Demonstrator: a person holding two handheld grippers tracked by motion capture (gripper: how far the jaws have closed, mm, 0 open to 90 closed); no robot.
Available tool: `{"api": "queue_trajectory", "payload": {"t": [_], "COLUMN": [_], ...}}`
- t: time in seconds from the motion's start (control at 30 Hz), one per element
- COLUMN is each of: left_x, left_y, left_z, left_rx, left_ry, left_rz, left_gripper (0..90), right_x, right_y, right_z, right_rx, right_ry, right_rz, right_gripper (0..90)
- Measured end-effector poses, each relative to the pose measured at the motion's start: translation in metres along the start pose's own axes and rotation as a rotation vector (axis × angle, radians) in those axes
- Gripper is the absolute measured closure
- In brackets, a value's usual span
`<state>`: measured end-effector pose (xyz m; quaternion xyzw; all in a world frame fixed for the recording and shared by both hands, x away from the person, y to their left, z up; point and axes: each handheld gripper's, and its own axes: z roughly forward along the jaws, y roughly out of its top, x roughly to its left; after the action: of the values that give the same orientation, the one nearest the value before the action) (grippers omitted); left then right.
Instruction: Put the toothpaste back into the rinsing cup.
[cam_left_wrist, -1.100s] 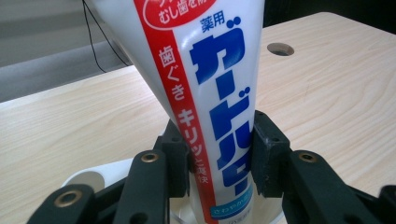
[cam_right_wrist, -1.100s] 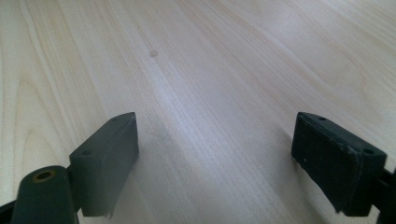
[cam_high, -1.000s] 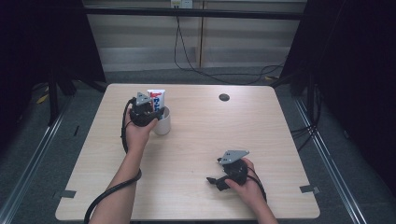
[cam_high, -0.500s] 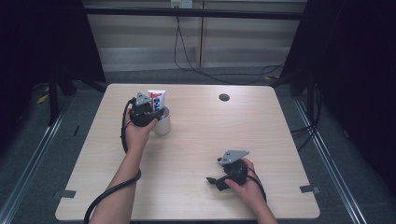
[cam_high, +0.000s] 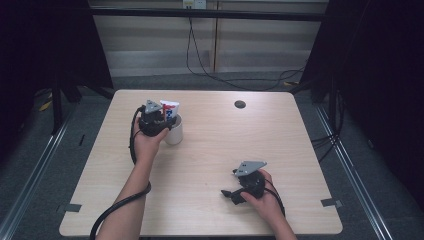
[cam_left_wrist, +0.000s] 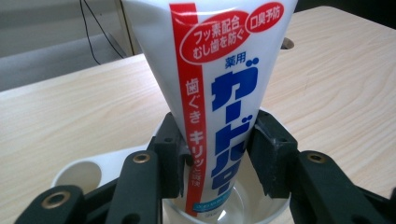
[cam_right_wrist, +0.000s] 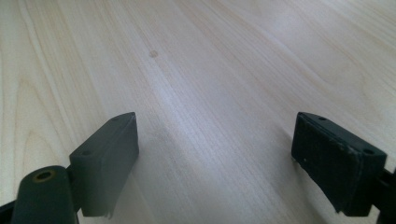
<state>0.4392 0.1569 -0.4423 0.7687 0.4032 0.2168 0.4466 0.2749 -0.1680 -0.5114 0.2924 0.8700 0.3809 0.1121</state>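
A white toothpaste tube with red and blue print stands upright in a white cup with a handle. In the high view the tube and cup sit at the table's back left. My left gripper straddles the tube just above the cup's rim. Its jaws have just been opening, and the pads sit right at the tube's sides without squeezing it. From above, the left gripper hovers over the cup. My right gripper is open over bare wood, at the front right.
The light wooden table has a round dark cable hole near its back edge. Cables hang against the wall behind, and dark floor surrounds the table. A cable from the left gripper loops along the forearm.
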Motion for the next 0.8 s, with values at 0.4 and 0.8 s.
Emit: {"api": "queue_trajectory", "payload": {"t": [0.4,0.8], "left_x": [0.001,-0.001], "left_y": [-0.001,0.008], "left_z": [-0.003,-0.008], "left_rx": [-0.031,-0.042], "left_ry": [0.006,0.006], "left_rz": [-0.025,-0.031], "left_gripper": [52.5,43.0], "right_x": [0.0,0.001], "right_y": [0.0,0.0], "right_z": [0.0,0.0], "right_rx": [0.0,-0.001], "right_ry": [0.0,0.0], "right_rz": [-0.001,0.0], "right_gripper": [14.4,14.4]}}
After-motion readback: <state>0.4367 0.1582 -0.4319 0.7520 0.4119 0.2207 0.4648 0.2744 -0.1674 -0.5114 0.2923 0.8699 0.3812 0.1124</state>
